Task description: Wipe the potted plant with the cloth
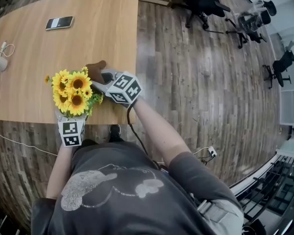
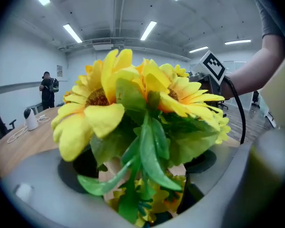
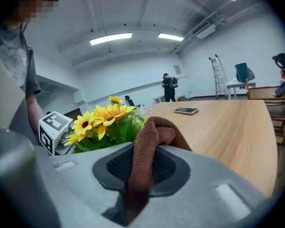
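Brown cloth [image 3: 149,141] pinched in right claw [image 1: 103,77]; sunflowers [image 2: 99,103] in pot [image 2: 109,172] inside wide-open left claw [image 1: 71,118]

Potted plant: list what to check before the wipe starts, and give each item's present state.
1. The cloth is clamped in the right gripper: ok.
2. The left gripper has its jaws apart around the pot: ok.
3. The left gripper presses firmly on the pot: cannot tell.
4. The cloth touches the flowers: cannot tell; it is close beside them.
5. The phone lies well away across the table: ok.
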The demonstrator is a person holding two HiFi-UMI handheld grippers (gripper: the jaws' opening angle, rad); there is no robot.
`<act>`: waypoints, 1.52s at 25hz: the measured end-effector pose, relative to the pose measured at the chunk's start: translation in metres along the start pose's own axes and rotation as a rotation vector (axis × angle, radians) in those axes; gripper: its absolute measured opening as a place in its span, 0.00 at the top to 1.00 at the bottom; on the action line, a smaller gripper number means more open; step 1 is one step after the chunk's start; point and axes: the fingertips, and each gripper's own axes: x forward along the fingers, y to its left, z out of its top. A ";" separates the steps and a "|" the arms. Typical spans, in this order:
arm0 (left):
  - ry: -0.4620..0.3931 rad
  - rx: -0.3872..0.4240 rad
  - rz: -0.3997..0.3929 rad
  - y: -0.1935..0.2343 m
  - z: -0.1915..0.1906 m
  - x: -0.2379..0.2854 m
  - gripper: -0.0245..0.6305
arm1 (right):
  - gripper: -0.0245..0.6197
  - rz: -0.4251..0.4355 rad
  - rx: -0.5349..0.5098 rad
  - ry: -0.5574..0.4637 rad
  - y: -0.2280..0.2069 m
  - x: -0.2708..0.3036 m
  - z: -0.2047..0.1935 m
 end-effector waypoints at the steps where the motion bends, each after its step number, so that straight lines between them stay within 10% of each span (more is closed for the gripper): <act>1: 0.004 -0.003 0.006 0.001 -0.001 0.000 0.14 | 0.87 0.026 -0.004 0.009 0.004 0.003 -0.001; 28: -0.020 -0.035 -0.132 0.000 0.005 -0.003 0.16 | 0.87 -0.005 0.085 0.126 0.089 -0.013 -0.079; 38: -0.034 0.035 -0.222 0.000 0.013 0.007 0.22 | 0.87 -0.150 0.249 0.016 0.071 -0.046 -0.075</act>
